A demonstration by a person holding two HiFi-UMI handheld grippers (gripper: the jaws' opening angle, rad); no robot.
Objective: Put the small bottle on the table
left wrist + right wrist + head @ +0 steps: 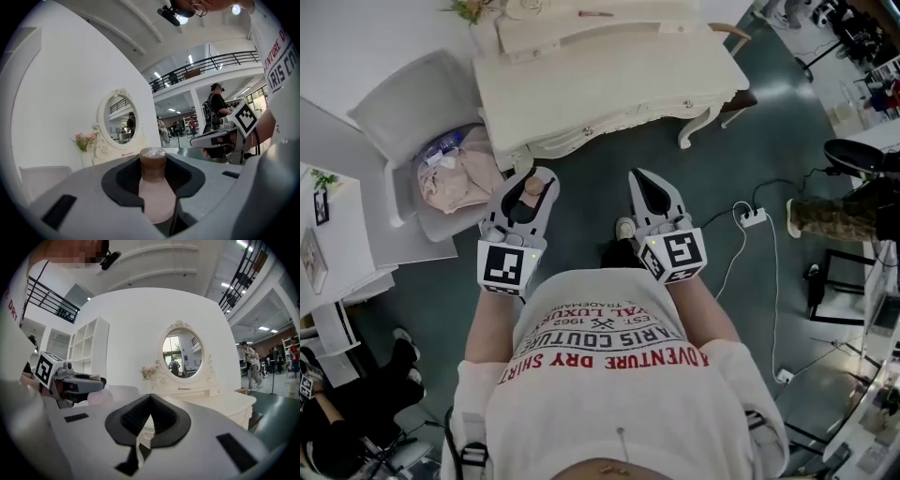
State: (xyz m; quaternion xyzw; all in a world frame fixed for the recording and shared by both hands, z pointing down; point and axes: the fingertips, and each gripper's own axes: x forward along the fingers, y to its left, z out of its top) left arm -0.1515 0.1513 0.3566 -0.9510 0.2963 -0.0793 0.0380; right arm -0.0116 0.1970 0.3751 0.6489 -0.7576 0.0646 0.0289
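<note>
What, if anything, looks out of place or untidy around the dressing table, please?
Nothing looks spilled or broken. The one untidy spot is the pale chair left of the dressing table: a crumpled heap of pinkish cloth and plastic fills its seat. The small bottle is gripped in the left claw.

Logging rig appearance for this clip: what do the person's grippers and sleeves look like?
The left gripper and right gripper are light grey with black jaw linings and a black-and-white marker cube each. The person wears a white short-sleeved T-shirt with red lettering.
</note>
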